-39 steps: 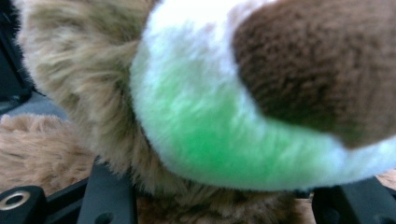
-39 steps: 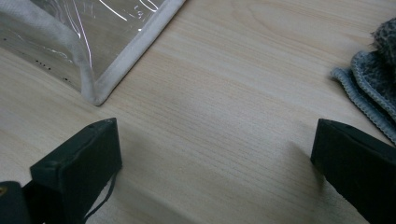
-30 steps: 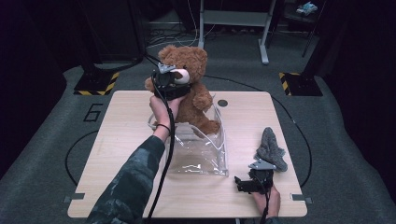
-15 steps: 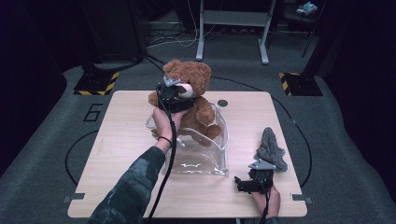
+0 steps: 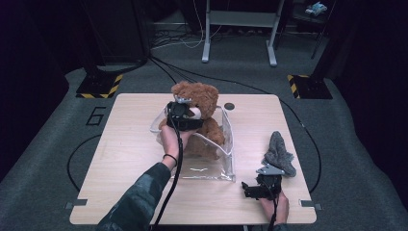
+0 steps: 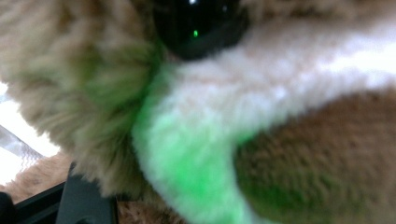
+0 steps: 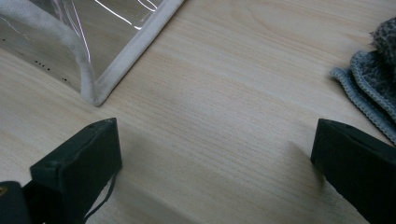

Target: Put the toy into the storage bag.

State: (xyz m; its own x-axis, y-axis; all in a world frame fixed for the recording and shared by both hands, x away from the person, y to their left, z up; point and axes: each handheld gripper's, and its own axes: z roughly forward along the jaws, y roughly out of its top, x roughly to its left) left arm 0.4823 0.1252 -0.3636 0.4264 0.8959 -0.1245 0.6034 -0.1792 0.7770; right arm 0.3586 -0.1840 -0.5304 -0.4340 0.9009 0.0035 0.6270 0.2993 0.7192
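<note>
Dark studio, wooden counter (image 5: 134,144): I've lowered the bear (image 5: 202,98) into the clear bag (image 5: 223,159). Left hand-held gripper (image 5: 185,115) at its face, jaws just been opening — release looks underway. Right hand-held gripper (image 7: 215,154) spread, idle nr grey cloth (image 5: 279,154).

Only thing I can read from up here is a big dark "6" (image 5: 97,116) painted on the grey floor (image 5: 48,159), just off the left edge of my table (image 5: 139,144). No labels or brands anywhere else.
</note>
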